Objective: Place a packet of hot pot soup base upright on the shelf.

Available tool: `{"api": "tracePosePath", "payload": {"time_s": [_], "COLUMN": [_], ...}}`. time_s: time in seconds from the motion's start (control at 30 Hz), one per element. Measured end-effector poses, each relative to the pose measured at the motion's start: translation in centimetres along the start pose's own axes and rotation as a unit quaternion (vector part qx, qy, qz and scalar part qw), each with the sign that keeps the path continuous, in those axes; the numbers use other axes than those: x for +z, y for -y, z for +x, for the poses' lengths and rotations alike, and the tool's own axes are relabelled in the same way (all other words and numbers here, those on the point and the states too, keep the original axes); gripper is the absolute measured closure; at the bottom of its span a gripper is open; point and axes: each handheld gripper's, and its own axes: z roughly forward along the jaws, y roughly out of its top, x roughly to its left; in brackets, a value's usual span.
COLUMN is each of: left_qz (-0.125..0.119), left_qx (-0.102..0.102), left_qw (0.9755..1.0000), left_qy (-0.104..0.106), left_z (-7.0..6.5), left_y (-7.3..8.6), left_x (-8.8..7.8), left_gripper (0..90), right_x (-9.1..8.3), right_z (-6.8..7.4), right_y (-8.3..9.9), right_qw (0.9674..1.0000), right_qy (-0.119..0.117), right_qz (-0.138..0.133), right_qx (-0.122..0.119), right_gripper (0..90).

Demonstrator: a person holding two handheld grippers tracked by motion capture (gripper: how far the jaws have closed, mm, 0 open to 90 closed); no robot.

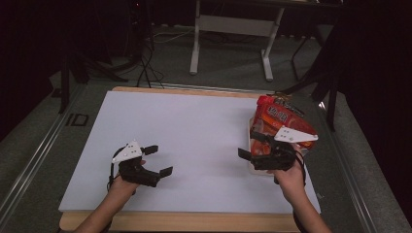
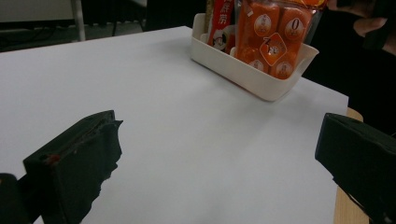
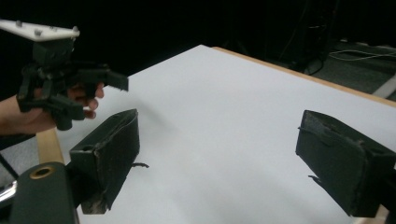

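Observation:
A white tray (image 1: pixel 251 167) stands at the table's right side, packed with orange and red snack packs (image 1: pixel 279 119). My right gripper (image 1: pixel 248 144) is just in front of its left side, pointing left across the table, jaws open and empty. My left gripper (image 1: pixel 159 160) rests low over the white board (image 1: pixel 184 121) near the front left, open and empty, pointing right. From the left gripper view, its jaws (image 2: pixel 219 154) stand wide, with the tray (image 2: pixel 252 77) and orange packs (image 2: pixel 271 32) beyond. The right gripper view has its jaws (image 3: pixel 219 158) wide apart over bare board, the left gripper (image 3: pixel 88 95) farther off.
The white board lies on a wooden tabletop whose edge (image 1: pixel 184 221) shows at the front. On the floor behind stands a white desk frame (image 1: pixel 233 26), with dark stands and cables (image 1: pixel 141 58) at the back left. A floor rail (image 1: pixel 34 155) runs along the left.

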Motion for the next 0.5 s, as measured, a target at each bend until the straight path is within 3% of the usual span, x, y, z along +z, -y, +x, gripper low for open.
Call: {"api": "tracePosePath", "payload": {"time_s": [0.23,0.5], "left_qz": [0.001,0.001], "left_qx": [0.000,0.001], "left_qw": [1.0000,1.0000], "left_qy": [0.002,0.001], "left_z": [0.0,0.0], "left_y": [0.0,0.0], "left_x": [0.0,0.0], "left_gripper": [0.0,0.0], "right_x": [1.5,2.2], "right_z": [1.0,1.3], "right_y": [1.8,3.8], "right_qw": [0.9996,0.9988], "right_qy": [-0.016,-0.019], "right_qz": [0.017,0.044], "right_qx": [-0.016,-0.009], "right_gripper": [13.6,13.5]}}
